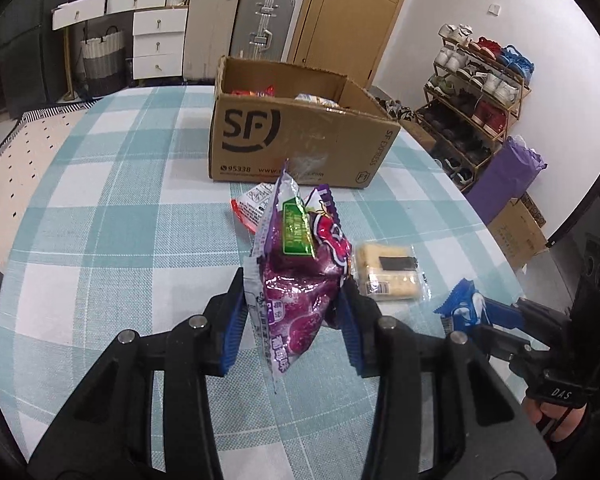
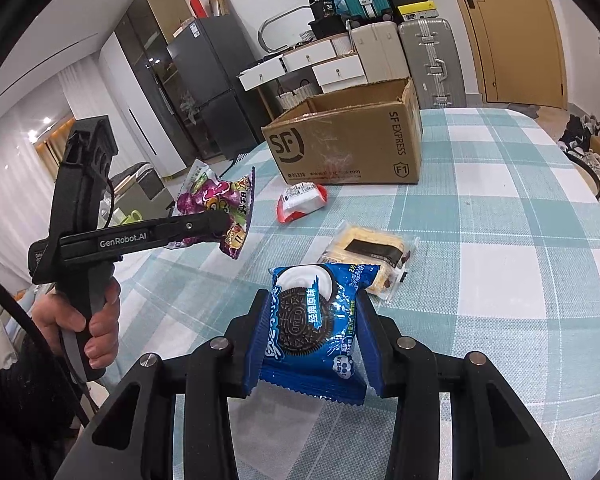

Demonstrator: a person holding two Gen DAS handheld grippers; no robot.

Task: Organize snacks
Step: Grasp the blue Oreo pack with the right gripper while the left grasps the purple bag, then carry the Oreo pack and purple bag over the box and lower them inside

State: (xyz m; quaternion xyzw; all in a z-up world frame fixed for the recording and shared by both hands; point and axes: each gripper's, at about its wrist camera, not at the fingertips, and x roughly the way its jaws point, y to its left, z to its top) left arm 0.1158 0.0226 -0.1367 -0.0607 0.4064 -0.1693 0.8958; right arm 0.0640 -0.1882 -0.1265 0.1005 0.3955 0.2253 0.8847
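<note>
1. L gripper point(image 1: 296, 312): jaws clamped on purple snack bag point(image 1: 300, 264), held above table point(image 1: 100, 200).
2. R gripper point(image 2: 312, 344): clamped on blue Oreo pack point(image 2: 312, 320).
3. Cardboard box point(image 1: 292, 140): contents mostly hidden.
4. Red-white packet point(image 1: 250, 204): partly behind the bag.

Black tongs point(image 2: 314, 334) with blue pads, silver screws, "GenRobot.AI" lettering, dark sleeve

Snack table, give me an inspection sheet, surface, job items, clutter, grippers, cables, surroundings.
Surface: checked tablecloth, flat.
Job's things: cardboard box open, snacks inside; red-white packet and yellow cracker pack on the cloth.
Clutter: nothing seen.
Grippers: left gripper shut on purple snack bag, lifted; right gripper shut on blue cookie pack.
Cables: black cable beside the left hand.
Surroundings: shoe rack, suitcases, drawers.
</note>
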